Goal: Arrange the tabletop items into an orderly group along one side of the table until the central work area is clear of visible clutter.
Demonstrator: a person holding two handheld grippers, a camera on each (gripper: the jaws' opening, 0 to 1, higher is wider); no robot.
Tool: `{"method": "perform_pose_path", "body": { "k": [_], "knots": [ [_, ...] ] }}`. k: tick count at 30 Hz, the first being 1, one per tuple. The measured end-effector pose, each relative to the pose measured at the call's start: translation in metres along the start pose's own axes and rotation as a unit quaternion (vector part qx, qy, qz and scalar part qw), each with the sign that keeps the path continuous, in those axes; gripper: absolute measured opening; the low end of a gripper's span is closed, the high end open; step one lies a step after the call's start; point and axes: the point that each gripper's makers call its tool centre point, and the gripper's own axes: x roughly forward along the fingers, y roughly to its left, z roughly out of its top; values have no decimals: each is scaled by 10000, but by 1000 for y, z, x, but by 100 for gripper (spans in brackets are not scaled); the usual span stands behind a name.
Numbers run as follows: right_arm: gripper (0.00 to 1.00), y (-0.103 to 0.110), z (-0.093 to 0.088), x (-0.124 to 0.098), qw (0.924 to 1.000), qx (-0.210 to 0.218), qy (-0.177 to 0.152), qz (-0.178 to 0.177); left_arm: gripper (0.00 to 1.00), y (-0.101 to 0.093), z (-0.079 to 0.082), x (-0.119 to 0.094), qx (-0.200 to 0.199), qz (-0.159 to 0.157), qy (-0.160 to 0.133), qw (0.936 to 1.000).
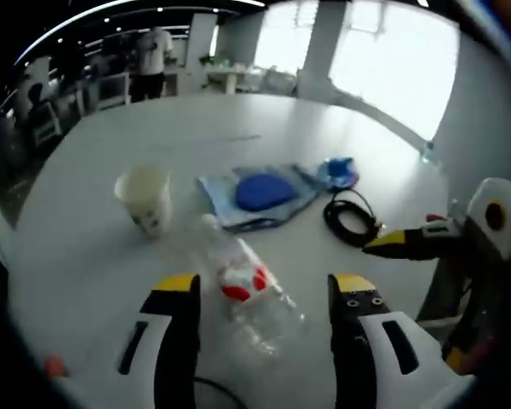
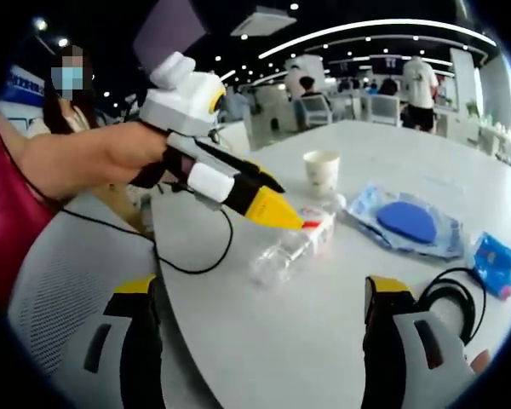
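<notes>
A clear plastic bottle (image 1: 238, 277) with a red and white label lies on its side on the white table (image 1: 94, 273). My left gripper (image 1: 266, 285) is open, its yellow-tipped jaws standing either side of the bottle without touching it. From the right gripper view, the left gripper (image 2: 277, 211) hovers just over the bottle (image 2: 289, 247) at its label end. My right gripper (image 2: 262, 294) is open and holds nothing, near the table's edge; its tip (image 1: 387, 243) enters the left gripper view beside a black cable coil (image 1: 353, 220).
A paper cup (image 1: 145, 196) stands upright behind the bottle. A blue pouch with a round blue pad (image 1: 260, 194) and a small blue packet (image 1: 339, 173) lie beyond. A grey chair (image 2: 60, 281) sits at the table's edge. People stand at the far side of the room.
</notes>
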Motion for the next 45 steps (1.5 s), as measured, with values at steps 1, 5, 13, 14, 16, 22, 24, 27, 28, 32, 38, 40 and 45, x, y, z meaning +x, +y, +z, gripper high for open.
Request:
{"method": "perform_pose_path", "body": {
  "k": [1, 5, 13, 14, 16, 22, 24, 27, 28, 32, 38, 40, 45],
  "knots": [
    [99, 0, 0, 0, 10000, 0, -2, 12, 60, -1, 3, 3, -16, -5, -12, 10000],
    [97, -2, -1, 0, 10000, 20, -17, 52, 58, 3, 0, 17, -154, 208, 346, 9991],
    [97, -7, -5, -2, 9999, 98, -69, 82, 52, 9, -12, 39, -442, 550, 970, 9928],
    [97, -8, -5, -2, 9999, 102, -66, 82, 52, 9, -14, 40, -442, 577, 1010, 9922],
    [97, -8, -6, -3, 9999, 106, -63, 86, 52, 12, -17, 44, -522, 671, 1121, 9900],
    [96, -10, -9, -6, 9998, 156, -87, 83, 47, 19, -24, 52, -609, 868, 1345, 9852],
    [96, -10, -10, -6, 9998, 164, -79, 89, 46, 20, -24, 53, -623, 907, 1353, 9847],
    [96, -9, -11, -5, 9997, 192, -103, 113, 46, 21, -25, 54, -614, 932, 1376, 9842],
    [96, -9, -12, -4, 9997, 199, -105, 127, 46, 22, -25, 55, -630, 937, 1371, 9841],
    [95, -9, -15, 2, 9995, 223, -70, 202, 46, 22, -29, 56, -700, 936, 1414, 9830],
    [95, -9, -13, 9, 9992, 242, -85, 311, 47, 23, -31, 61, -690, 967, 1566, 9805],
    [95, -9, -13, 10, 9991, 249, -94, 343, 47, 23, -32, 61, -692, 962, 1596, 9800],
    [94, -12, -16, 16, 9988, 284, -56, 398, 48, 24, -33, 62, -728, 877, 1616, 9803]
  ]
}}
